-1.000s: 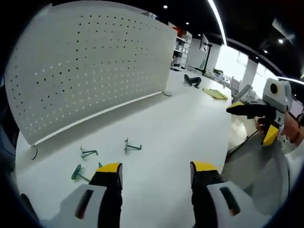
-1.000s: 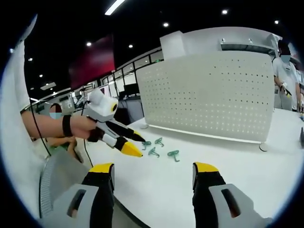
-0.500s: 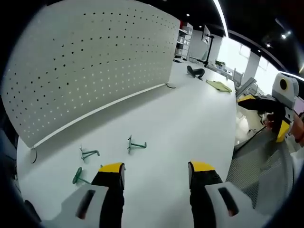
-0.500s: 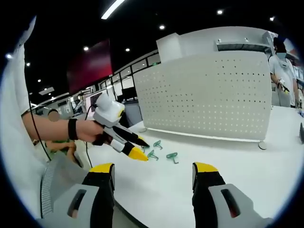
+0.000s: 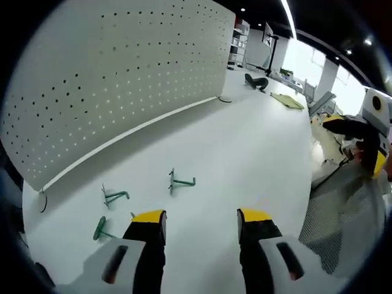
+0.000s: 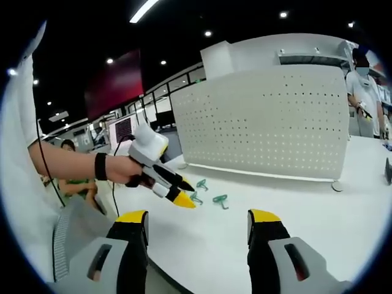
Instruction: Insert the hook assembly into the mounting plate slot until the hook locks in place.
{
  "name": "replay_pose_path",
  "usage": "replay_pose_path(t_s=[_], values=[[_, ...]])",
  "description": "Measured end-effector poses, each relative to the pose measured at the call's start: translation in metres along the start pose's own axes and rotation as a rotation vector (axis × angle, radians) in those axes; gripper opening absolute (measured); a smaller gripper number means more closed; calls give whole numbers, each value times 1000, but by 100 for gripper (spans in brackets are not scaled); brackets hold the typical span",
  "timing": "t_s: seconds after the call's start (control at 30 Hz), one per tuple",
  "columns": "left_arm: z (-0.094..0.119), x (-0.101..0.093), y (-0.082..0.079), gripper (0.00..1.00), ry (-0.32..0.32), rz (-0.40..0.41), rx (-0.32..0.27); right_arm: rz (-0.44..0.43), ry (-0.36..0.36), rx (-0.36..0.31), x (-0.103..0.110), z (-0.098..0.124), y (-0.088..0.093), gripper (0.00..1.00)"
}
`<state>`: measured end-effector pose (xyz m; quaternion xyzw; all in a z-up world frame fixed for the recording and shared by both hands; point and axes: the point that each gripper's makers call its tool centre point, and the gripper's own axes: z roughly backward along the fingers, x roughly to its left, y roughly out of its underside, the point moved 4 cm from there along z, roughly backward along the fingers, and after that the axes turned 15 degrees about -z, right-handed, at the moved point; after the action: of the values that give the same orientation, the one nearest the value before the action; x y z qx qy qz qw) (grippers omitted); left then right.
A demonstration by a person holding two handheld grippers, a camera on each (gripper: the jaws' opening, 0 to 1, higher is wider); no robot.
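White desk (image 5: 245,153) surface runs across a dim, ceiling-lit office, with a tall white pegboard panel (image 5: 110,79) standing upright along its far side.

Left gripper view, from left to right: three small green hooks lie loose on the desk in front of the pegboard's lower edge. One hook (image 5: 100,229) sits nearest the camera at far left, a second hook (image 5: 113,196) lies just beyond it, and a third hook (image 5: 179,181) rests a little further right, apart from the other two. The left gripper (image 5: 202,222) hovers over the desk near the hooks, its yellow-tipped fingers (image 5: 149,217) spread apart with nothing between them. At the far right edge, the right gripper (image 5: 361,138) is held by a hand, off past the desk edge.

Right gripper view, from left to right: a person's arm with a dark wristband reaches in, its hand (image 6: 125,170) holding the left gripper (image 6: 180,195), tips pointing down just beside the green hooks (image 6: 211,199). The pegboard panel (image 6: 269,122) stands behind. The right gripper (image 6: 199,220) has its fingers (image 6: 263,217) released, wide apart, empty. Another person (image 6: 366,92) stands at far right.
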<state>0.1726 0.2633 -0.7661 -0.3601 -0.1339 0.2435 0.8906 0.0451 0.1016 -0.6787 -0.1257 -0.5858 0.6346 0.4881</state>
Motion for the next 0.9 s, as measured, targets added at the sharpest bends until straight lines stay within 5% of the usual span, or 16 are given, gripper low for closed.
replay_pose_path(t_s=[0.9], values=[[-27,17,1,33,-30,-8,34,-24,11,-6,0,-1,-1,65]])
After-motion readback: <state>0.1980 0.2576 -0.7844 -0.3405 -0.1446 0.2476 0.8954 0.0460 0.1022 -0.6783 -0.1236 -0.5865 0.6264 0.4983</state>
